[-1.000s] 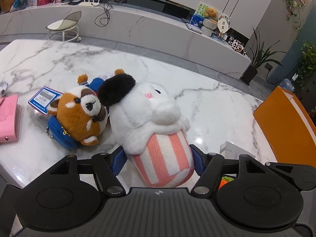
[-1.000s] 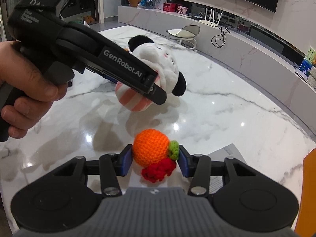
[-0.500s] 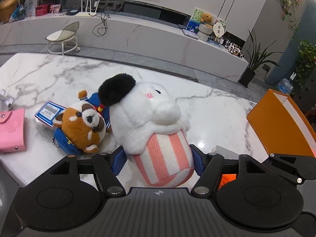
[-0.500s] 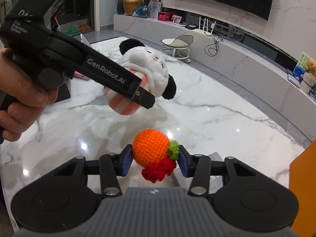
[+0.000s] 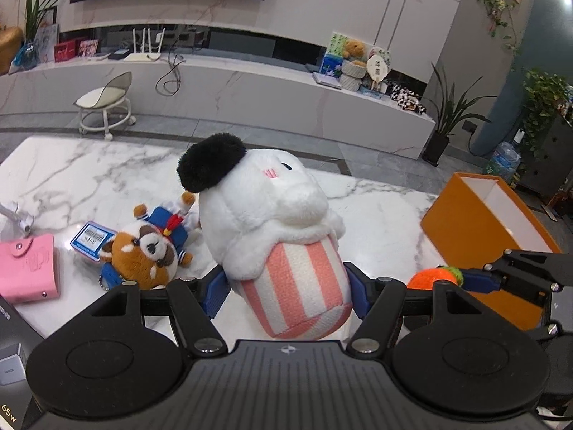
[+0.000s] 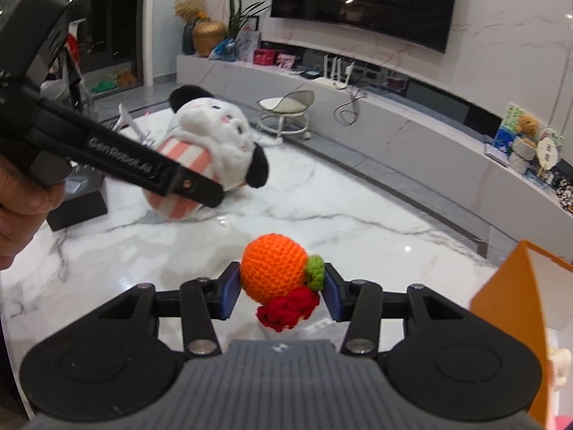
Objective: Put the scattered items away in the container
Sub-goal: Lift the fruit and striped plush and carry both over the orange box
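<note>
My left gripper (image 5: 288, 292) is shut on a white plush (image 5: 265, 211) with a black ear and a pink-striped base, held above the marble table (image 5: 89, 175). From the right wrist view the same plush (image 6: 211, 147) hangs in the left gripper (image 6: 186, 184), with a hand at the far left. My right gripper (image 6: 281, 288) is shut on a crocheted orange ball (image 6: 274, 272) with a green leaf and a red tassel; the ball (image 5: 429, 277) also shows at the right of the left wrist view. The orange box (image 5: 476, 229) stands open at the right, its edge (image 6: 508, 315) close to my right gripper.
A red panda plush (image 5: 147, 254) in blue clothes lies on the table beside a blue-edged tag (image 5: 91, 238). A pink wallet (image 5: 28, 268) lies at the left edge, with dark boxes (image 5: 10, 344) in front of it. A white stool (image 5: 105, 104) stands on the floor beyond.
Both grippers have risen from the table with their items. The orange box has come further into both views, and the red panda plush now sits lower and further left.
</note>
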Tool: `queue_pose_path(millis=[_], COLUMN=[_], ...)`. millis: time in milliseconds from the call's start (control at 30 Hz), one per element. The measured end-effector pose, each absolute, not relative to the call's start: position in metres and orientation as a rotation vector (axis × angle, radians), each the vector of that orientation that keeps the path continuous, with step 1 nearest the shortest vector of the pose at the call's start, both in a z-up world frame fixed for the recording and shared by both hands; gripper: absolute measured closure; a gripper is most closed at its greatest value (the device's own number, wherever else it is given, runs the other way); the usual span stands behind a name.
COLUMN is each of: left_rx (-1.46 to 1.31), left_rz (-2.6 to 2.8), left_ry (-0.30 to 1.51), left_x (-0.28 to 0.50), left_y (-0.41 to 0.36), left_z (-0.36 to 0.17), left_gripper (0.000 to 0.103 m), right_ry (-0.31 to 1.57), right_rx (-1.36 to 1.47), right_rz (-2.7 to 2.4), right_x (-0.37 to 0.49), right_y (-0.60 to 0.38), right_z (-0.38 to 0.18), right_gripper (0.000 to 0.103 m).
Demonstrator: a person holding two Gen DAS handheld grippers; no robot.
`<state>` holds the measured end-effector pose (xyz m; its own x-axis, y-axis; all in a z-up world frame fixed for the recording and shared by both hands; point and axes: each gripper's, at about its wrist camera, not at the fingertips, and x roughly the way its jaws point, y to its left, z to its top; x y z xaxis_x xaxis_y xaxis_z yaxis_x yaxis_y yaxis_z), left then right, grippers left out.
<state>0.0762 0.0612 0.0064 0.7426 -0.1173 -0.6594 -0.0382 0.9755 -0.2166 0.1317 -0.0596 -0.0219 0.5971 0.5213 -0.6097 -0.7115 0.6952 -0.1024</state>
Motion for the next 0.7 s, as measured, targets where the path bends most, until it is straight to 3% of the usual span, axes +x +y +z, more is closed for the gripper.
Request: queue_pose_path(millis=[700], left_rx=[-0.088], left_rz=[-0.155], left_ry=[0.659], left_x=[0.084], left_y=[-0.021], left_z=[0.060], left_gripper=[0.026], right_ry=[0.449], right_rx=[-0.184], right_rz=[0.494], right_x=[0.112], right_y=[-0.175], right_z=[0.052], right_gripper=[0.052])
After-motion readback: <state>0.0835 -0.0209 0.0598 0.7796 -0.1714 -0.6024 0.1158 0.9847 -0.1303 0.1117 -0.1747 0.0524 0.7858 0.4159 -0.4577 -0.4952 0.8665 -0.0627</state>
